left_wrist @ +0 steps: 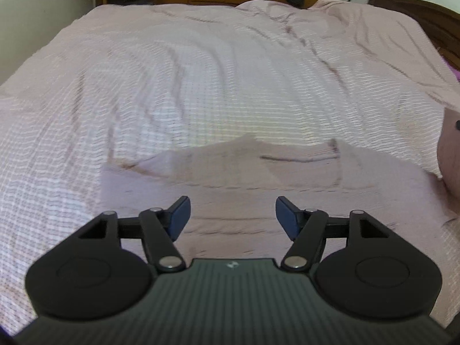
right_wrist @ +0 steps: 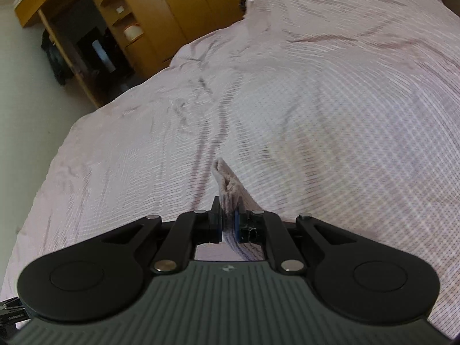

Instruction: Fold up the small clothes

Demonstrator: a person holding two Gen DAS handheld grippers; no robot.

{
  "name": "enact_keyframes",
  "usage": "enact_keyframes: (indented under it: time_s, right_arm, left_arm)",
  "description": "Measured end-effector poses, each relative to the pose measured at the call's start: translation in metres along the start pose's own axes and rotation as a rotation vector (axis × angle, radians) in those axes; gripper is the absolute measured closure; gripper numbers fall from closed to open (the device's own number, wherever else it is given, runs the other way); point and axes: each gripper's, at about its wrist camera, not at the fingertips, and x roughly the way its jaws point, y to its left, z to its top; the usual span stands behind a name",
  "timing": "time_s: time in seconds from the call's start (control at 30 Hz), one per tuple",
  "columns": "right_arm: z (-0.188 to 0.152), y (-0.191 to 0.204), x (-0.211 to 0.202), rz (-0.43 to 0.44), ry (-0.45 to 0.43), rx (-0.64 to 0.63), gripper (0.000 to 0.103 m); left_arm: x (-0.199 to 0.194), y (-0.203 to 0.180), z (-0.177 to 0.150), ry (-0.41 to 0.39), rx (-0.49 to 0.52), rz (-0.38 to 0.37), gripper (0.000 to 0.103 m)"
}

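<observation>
The garment (left_wrist: pixel 247 169) is small, dusty pink, of soft plain cloth, lying flat with creases on the bed (left_wrist: pixel 201 86), just ahead of the left gripper (left_wrist: pixel 233 215). A folded edge of the same pink cloth (right_wrist: pixel 227 189) stands up, bunched and doubled over. The right gripper (right_wrist: pixel 228 221) is clamped on that edge, above the bed. The left gripper stands apart-jawed with nothing between its pads. The bed wears a pale pink checked cover, wrinkled. Beyond the bed, a wooden wardrobe (right_wrist: pixel 184 8) has open shelves; their contents are unclear.
</observation>
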Motion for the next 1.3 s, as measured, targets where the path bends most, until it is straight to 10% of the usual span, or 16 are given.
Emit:
enact_keyframes:
  time_s: [0.67,1.3]
  right_arm:
    - [-0.010,0.204,-0.031,0.108,-0.056,-0.187,0.095]
    - [-0.056,0.316,-0.032,0.242,-0.002,-0.351,0.095]
  left_arm:
    - [0.002,0.031,-0.011,-0.056,-0.039,-0.023,0.036]
    - [0.013,0.050,-0.018,-0.066,-0.095,0.003,0.036]
